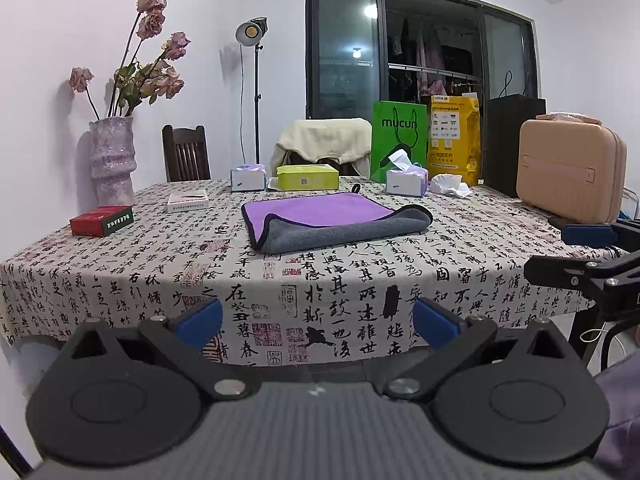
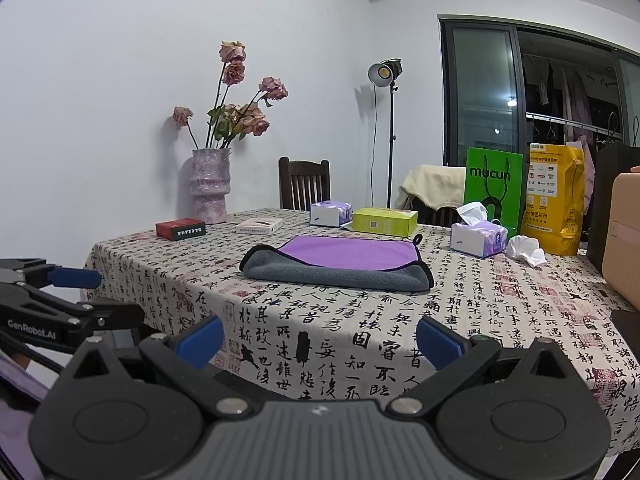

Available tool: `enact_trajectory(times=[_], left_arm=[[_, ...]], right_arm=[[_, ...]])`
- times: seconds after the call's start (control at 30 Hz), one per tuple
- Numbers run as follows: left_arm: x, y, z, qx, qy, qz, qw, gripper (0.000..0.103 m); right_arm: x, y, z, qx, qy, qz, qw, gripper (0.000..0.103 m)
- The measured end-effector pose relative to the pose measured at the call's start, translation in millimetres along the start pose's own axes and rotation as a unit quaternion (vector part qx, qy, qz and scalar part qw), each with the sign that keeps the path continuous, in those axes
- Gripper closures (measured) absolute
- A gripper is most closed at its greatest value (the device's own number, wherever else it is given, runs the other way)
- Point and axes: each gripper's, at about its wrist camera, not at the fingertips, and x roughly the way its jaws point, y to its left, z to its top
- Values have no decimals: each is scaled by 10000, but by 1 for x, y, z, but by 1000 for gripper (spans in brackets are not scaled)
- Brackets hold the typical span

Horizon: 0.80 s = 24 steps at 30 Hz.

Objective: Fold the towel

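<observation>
At the far left of the table (image 1: 100, 276), covered by a calligraphy-print cloth, a mottled pink vase (image 1: 112, 160) of dried roses (image 1: 154, 20) is seen against the wall, with a red box (image 1: 101, 221) lying near it and a white box (image 1: 188, 202) just to its right. A dark wooden chair (image 1: 186, 158) and a lit studio lamp on a stand (image 1: 251, 32) are placed behind the far edge. Toward the middle, a purple-and-white tissue pack (image 1: 248, 177) and a lime-green box (image 1: 307, 177) are set side by side at the far side. The towel (image 1: 336, 220), purple on one face and grey on the other with dark trim, is laid flat at the table's centre, its near edge turned over so that a grey band is shown; it is touched by neither tool. Further right, a second tissue pack (image 1: 406, 178) with a sheet pulled up, a crumpled tissue (image 1: 450, 185), a green mucun bag (image 1: 398, 138), a yellow bag (image 1: 454, 138) and a pink hard case (image 1: 570, 172) are noted. The left gripper (image 1: 318, 322) is held off the near edge, its blue-padded fingers (image 1: 200, 322) spread wide with nothing between them. The right gripper (image 2: 320, 340) is likewise held short of the table, jaws apart and empty, well apart from the towel (image 2: 340, 262).
</observation>
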Motion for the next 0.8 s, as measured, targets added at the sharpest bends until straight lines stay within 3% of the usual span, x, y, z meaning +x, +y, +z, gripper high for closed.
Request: enact_trajectory(times=[0.37,0.8], left_arm=[[5,-5,-4,99,63,11,9999,0],[25,-6,3,135,109,198,9997,0]], right_arm=[[1,-4,-2,-54,-62,-119,9999,0],[17,-22,-3,302,-5,-226,9993,0]])
